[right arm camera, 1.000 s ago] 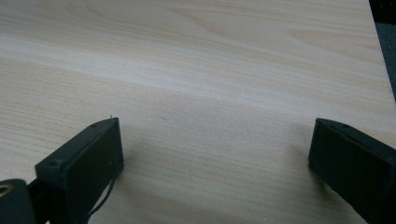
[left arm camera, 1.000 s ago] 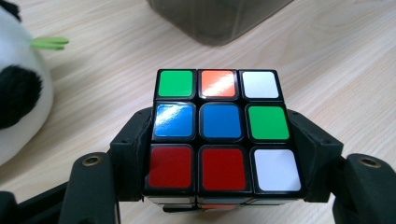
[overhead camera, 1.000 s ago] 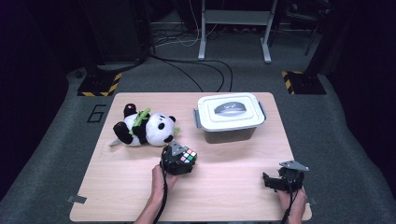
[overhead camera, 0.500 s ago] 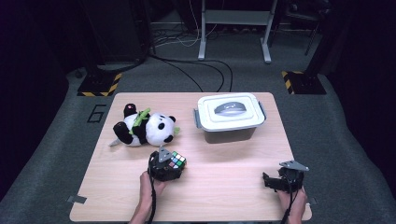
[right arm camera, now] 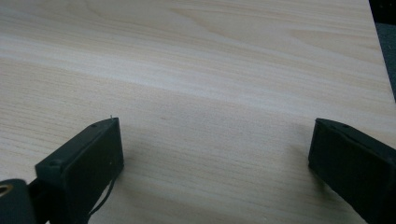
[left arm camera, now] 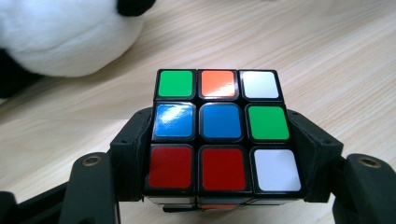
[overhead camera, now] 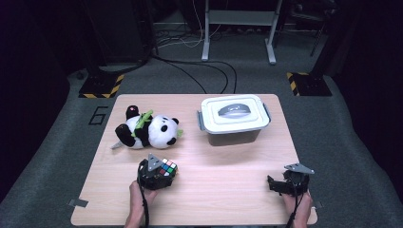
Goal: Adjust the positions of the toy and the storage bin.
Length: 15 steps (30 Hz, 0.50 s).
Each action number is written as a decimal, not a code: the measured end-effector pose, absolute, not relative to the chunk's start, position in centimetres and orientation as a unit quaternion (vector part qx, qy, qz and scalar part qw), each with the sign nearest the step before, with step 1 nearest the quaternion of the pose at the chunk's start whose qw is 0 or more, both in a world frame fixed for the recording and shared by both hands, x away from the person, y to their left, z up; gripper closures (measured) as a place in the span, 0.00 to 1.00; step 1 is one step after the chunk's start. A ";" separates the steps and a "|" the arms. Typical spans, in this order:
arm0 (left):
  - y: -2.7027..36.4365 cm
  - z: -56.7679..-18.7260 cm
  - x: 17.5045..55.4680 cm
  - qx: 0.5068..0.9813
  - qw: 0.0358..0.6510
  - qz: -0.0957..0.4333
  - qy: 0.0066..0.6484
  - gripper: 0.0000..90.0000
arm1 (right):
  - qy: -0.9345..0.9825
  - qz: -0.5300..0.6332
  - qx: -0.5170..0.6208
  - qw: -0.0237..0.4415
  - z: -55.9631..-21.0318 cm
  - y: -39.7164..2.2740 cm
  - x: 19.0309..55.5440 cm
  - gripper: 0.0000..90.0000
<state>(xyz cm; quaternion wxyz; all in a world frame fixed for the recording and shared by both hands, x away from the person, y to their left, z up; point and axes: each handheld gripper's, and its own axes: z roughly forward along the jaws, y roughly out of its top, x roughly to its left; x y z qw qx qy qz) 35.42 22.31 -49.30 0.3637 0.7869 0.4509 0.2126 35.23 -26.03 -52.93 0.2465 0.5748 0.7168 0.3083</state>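
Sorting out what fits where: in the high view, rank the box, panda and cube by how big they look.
1. Box, largest, though the panda comes close.
2. Panda.
3. Cube, clearly smallest, held in the left gripper.
All three sit at similar distance from the camera, so the order should hold.

Wooden table (overhead camera: pixel 228 166): plush panda (overhead camera: pixel 148 131), lidded plastic box (overhead camera: pixel 234 119)

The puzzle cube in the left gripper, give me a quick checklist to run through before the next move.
1. Left gripper jaws pressed on both sides of the puzzle cube: ok.
2. Cube sits square between the jaws, not tilted: ok.
3. Cube apart from the plush panda: ok.
4. Lid on the white box open for a drop: not ok, it is on.
5. Right gripper open with nothing between its jaws: ok.
6. Cube lifted off the table: cannot tell.
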 end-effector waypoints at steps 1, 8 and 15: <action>22.5 -49.3 35.3 0.785 0.363 0.216 0.453 0.38 | 0.717 0.308 0.575 0.247 -52.9 -26.0 35.2 0.03; 24.3 -49.4 34.7 0.775 0.361 0.220 0.470 0.38 | 0.717 0.308 0.575 0.246 -52.9 -26.0 35.2 0.03; 26.0 -49.4 34.4 0.767 0.354 0.228 0.483 0.38 | 0.717 0.308 0.575 0.246 -52.9 -26.0 35.2 0.03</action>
